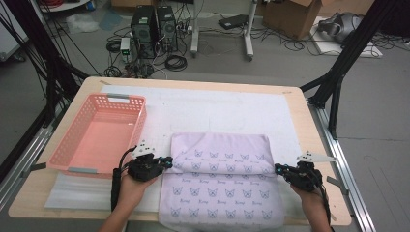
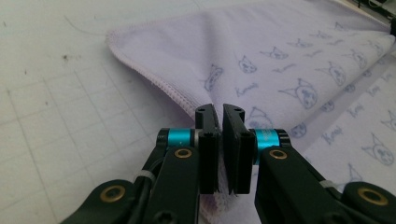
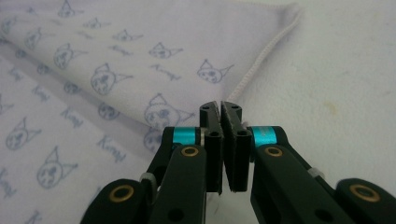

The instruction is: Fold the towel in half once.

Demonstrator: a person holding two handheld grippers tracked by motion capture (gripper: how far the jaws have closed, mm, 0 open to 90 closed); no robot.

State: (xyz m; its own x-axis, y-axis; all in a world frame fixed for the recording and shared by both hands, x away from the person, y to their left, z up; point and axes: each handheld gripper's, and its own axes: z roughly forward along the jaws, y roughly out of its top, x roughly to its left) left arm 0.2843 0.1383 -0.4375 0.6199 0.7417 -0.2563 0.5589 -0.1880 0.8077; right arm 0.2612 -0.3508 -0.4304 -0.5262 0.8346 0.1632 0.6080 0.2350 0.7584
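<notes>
A lilac towel [image 1: 220, 181] printed with small cat faces lies on the white mat, its far part folded over toward me. My left gripper [image 1: 168, 160] is shut on the towel's left folded edge [image 2: 187, 98], cloth pinched between its jaws. At the opposite side my right gripper [image 1: 277, 168] is shut on the towel's right folded edge [image 3: 254, 70]. In the left gripper view the gripper [image 2: 219, 111] holds a raised corner of cloth. In the right gripper view the gripper [image 3: 220, 107] grips the hem where the fold meets the mat.
A pink plastic basket [image 1: 77, 153] stands at the table's left, close to my left hand. The white gridded mat [image 1: 208, 108] covers most of the wooden table [image 1: 309, 125]. Computers, cables and boxes lie on the floor beyond.
</notes>
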